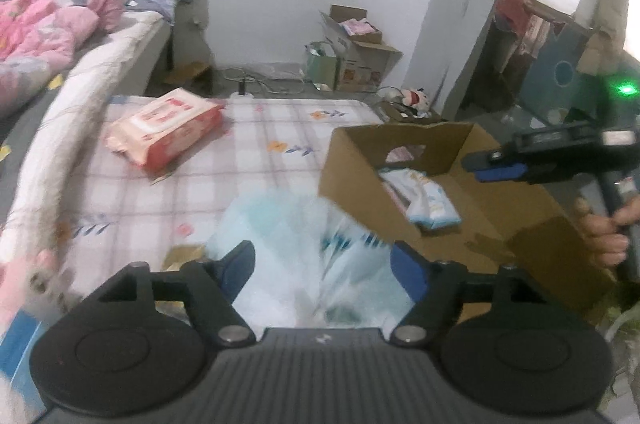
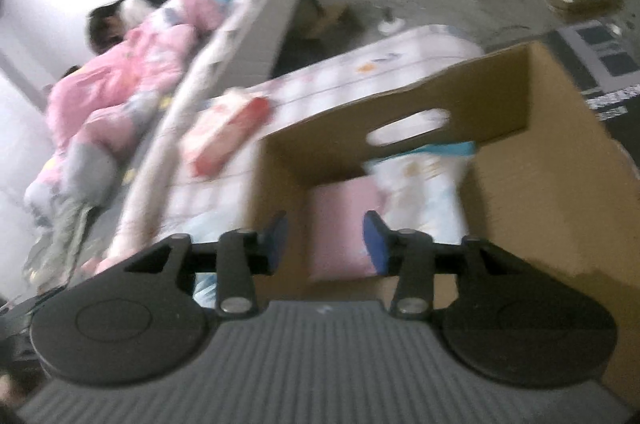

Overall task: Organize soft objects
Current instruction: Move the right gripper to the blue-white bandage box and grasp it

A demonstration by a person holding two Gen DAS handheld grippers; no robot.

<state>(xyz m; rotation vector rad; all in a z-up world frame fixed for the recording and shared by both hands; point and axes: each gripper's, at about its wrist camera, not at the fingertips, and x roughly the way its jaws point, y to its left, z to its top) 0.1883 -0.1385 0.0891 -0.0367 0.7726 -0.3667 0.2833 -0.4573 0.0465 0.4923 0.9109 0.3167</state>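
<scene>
Left wrist view puts the left gripper [image 1: 324, 268] low over the pale checked mattress pad [image 1: 256, 143], its blue-padded jaws spread wide on either side of a blurred pale-blue and white soft plastic pack [image 1: 304, 244]. The pads stand clear of the pack's sides, so I read it as released, not grasped; the blur hides whether it lies flat on the pad. It sits at the pad's near edge, just beside the near-left corner of the open brown cardboard box [image 1: 448, 191].

To do this step well, I would centre the jaws across the pack's narrower width, close until the wrapper dimples without crushing, lift it clear of the box wall, and lower it into the free floor space rather than dropping it on the rim.

Right wrist view shows the right gripper [image 2: 326, 238] above the box's near wall, jaws part open with nothing between them. The person's hand [image 1: 604, 232] holds its handle at the box's right side.

Inside the box lie a white and light-blue soft pack [image 2: 424, 179] against the far wall under the handle slot, and a flat pink pack [image 2: 344, 224] beside it. Some bare floor remains.

Well apart, near the pad's far-left corner, a red and white soft tissue pack [image 1: 164, 127] waits outside the box.
</scene>
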